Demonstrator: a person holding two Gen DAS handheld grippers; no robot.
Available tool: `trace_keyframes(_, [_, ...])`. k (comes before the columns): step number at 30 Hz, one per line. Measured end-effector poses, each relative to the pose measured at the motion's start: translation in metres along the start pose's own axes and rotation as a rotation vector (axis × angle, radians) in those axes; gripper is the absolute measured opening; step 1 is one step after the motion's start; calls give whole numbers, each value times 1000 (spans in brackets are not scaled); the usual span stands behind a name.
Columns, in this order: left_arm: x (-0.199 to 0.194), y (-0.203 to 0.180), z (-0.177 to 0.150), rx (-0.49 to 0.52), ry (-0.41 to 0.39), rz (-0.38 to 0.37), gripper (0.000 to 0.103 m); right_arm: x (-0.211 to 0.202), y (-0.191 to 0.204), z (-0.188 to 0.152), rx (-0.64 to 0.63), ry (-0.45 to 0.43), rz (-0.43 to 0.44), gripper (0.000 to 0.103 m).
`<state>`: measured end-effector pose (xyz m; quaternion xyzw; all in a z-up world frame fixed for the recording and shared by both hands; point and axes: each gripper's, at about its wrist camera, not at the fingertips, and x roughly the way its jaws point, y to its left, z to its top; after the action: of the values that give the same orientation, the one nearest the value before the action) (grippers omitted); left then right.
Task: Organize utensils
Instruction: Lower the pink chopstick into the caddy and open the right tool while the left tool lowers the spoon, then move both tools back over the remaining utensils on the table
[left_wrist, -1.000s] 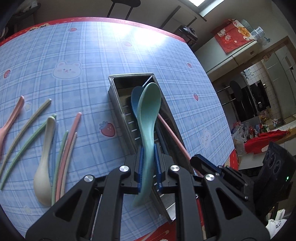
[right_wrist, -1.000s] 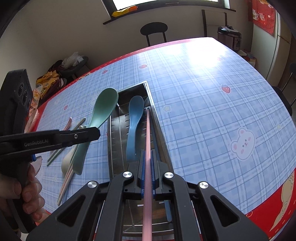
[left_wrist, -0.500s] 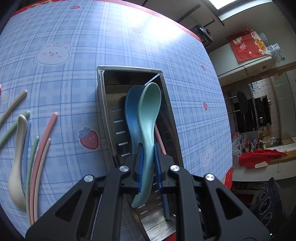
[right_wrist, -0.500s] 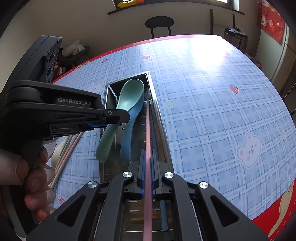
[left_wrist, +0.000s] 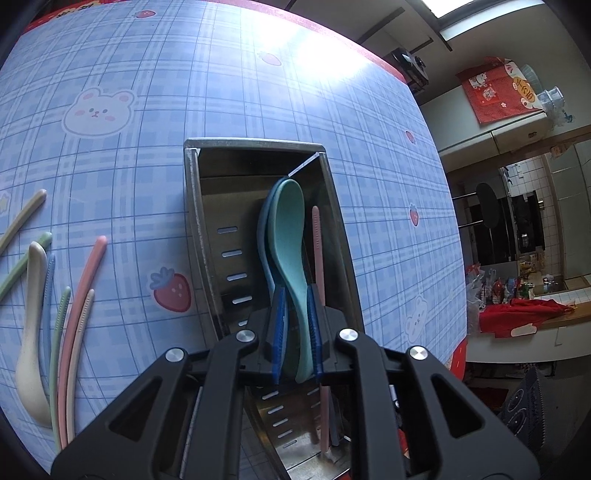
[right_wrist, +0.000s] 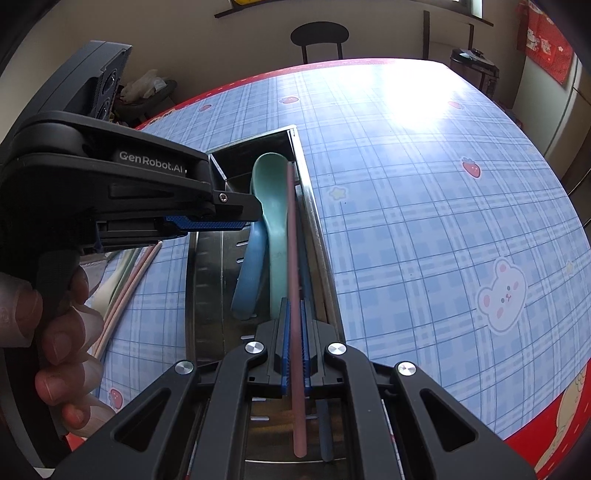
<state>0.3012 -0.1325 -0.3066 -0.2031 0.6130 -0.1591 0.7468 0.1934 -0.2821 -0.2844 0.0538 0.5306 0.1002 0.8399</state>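
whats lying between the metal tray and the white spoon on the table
In the left wrist view, between the metal tray and the white spoon: loose pink chopsticks, green chopsticks and a blue one, on bare tablecloth.

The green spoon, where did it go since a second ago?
The left gripper carried the mint-green plastic spoon from beside the metal utensil tray down into it, onto the blue plastic spoon. The right gripper lowered its pink chopstick a little into the tray. Both grippers stay shut on their pieces. The cream spoon and loose chopsticks on the tablecloth did not move.
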Motion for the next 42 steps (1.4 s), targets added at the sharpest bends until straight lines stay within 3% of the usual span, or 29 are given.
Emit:
trace_keyframes(4, [-13, -4, 1, 31, -39, 10, 29, -5, 7, -1, -18, -4, 9, 7])
trace_keyframes(7, [-30, -5, 2, 55, -76, 10, 45, -15, 11, 0, -35, -20, 5, 14])
trace_keyframes(9, [-44, -4, 3, 78, -99, 16, 57, -24, 14, 1, -44, -39, 7, 30])
trace_keyframes(10, [-51, -3, 3, 87, -112, 22, 60, -28, 16, 1, -49, -49, 7, 41])
trace_keyframes(13, [-73, 6, 0, 114, -138, 44, 69, -37, 20, 2, -61, -65, 10, 60])
trace_keyframes(14, [-81, 11, -2, 123, -150, 49, 85, -40, 22, 3, -64, -68, 14, 67])
trace_keyframes(19, [-119, 40, -18, 178, -192, 110, 94, -48, 32, 3, -86, -79, 31, 96])
trace_keyframes(20, [-125, 47, -21, 184, -196, 130, 98, -48, 36, 3, -91, -73, 32, 97])
trace_keyframes(25, [-157, 89, -42, 221, -227, 212, 97, -44, 57, 5, -119, -73, 32, 97])
trace_keyframes(33, [-191, 152, -65, 305, -253, 369, 97, -23, 114, 4, -207, -2, 65, 97])
trace_keyframes(40, [-196, 204, -81, 357, -222, 428, 97, 17, 159, -3, -264, 122, 56, 97])
trace_keyframes(42, [-196, 217, -85, 367, -214, 430, 97, 26, 170, -7, -287, 146, 3, 97])
